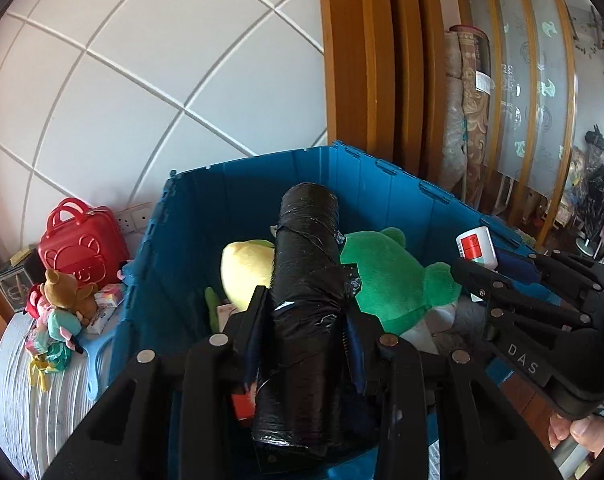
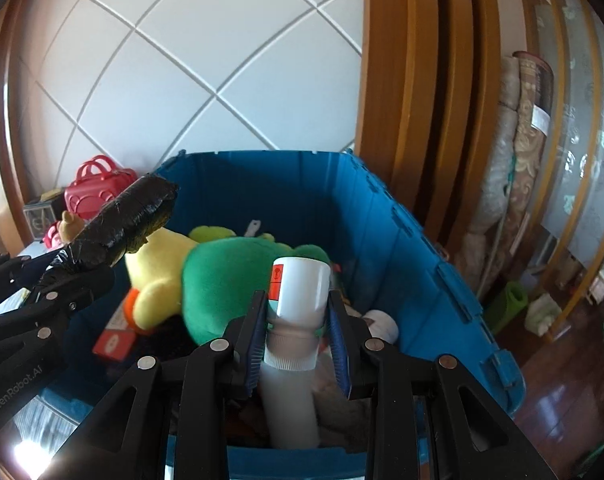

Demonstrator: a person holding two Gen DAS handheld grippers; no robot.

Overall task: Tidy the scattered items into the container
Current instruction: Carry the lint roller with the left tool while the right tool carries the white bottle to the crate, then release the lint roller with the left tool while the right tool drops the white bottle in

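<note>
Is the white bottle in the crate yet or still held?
Held, not released. The right tool is shut on the white bottle, pads at its neck, above the blue crate and the green plush in it.

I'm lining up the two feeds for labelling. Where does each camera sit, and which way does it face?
Left wrist view: rides the left gripper, looking forward and down into the blue crate; its jaws hold a black wrapped roll; a hand shows lower right.
Right wrist view: rides the right gripper, facing the same crate; its jaws hold a white bottle.
Shared: crate, green plush, yellow plush, red bag; each view shows the other gripper.
</note>
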